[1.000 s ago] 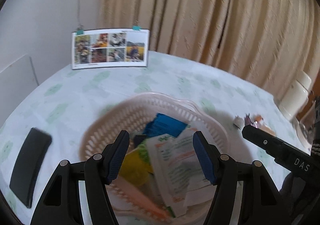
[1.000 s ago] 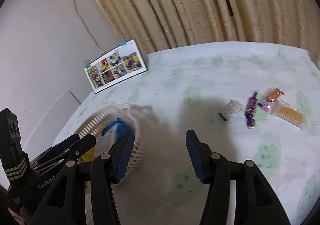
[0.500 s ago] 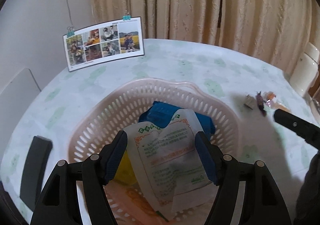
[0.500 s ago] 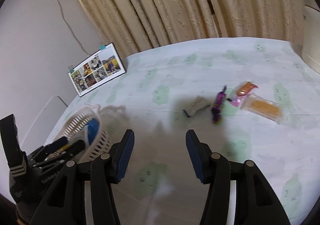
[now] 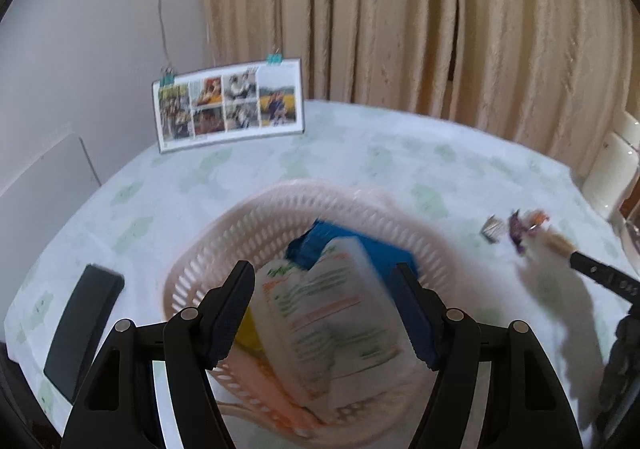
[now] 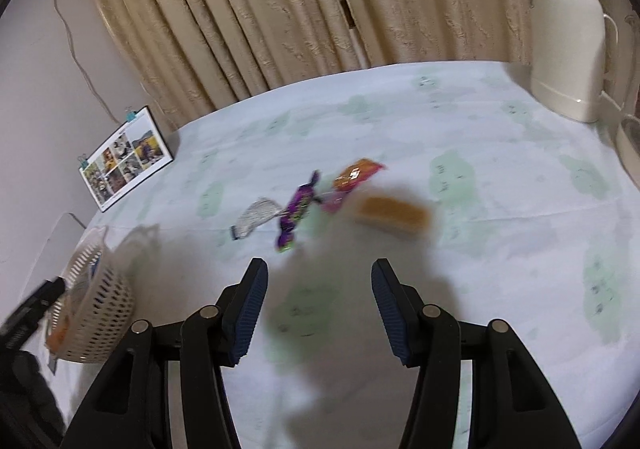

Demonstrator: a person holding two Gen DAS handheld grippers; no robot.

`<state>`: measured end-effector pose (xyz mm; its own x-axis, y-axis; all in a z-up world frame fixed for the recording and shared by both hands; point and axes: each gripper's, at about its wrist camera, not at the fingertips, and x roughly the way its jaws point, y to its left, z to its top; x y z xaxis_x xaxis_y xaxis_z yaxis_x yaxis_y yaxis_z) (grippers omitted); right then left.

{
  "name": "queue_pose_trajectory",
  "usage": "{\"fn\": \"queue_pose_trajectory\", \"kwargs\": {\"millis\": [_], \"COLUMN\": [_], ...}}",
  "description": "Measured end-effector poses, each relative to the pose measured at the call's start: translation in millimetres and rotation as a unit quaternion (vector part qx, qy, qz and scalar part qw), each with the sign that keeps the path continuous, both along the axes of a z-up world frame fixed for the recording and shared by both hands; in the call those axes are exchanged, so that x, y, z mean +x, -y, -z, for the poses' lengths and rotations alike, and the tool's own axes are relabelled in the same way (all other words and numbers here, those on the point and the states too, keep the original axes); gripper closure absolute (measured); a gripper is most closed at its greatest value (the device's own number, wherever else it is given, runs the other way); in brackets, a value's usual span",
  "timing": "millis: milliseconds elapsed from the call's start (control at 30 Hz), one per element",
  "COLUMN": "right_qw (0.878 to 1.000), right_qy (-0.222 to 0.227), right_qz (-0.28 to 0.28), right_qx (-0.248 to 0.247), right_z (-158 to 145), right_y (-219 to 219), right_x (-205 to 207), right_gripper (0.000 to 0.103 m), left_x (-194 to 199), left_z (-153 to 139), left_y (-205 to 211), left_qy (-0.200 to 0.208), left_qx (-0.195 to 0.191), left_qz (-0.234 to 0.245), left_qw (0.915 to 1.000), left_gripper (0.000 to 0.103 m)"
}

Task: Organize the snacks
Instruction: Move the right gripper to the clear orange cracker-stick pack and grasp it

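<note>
Right gripper above the bench, jaws wide apart, nothing between them. Just ahead, four loose snacks clustered: silver wrapper, purple candy, orange packet, tan bar. Pink basket far left. Photo card propped by the curtain; cream jug at right.

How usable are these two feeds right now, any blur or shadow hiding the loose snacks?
Left wrist view: motion blur smears the basket and the white packet; loose snacks at the right edge are streaked. Right wrist view: the tan bar and purple candy are smeared yet distinguishable; the right gripper casts a soft shadow just short of them. Both views bend at the edges.
</note>
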<state>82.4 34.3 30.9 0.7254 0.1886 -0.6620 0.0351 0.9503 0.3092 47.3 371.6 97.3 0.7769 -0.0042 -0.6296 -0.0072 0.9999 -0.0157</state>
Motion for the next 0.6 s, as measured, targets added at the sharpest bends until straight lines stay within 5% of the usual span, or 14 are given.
{"fn": "queue_pose_trajectory", "kwargs": {"millis": [300, 600], "right_qw": [0.999, 0.996], "right_qy": [-0.011, -0.009], "right_qz": [0.016, -0.035], "right_qx": [-0.031, -0.076], "right_z": [7, 7], "right_y": [35, 33], "right_x": [14, 39], "right_gripper": [0.048, 0.046], "left_x": [-4, 0], "left_z": [-17, -17], "left_y": [41, 88], "left_qy": [0.019, 0.017], "left_qx": [-0.005, 0.003], "left_qz": [0.045, 0.093], "left_qw": [0.9988, 0.9955], "left_gripper": [0.032, 0.032]}}
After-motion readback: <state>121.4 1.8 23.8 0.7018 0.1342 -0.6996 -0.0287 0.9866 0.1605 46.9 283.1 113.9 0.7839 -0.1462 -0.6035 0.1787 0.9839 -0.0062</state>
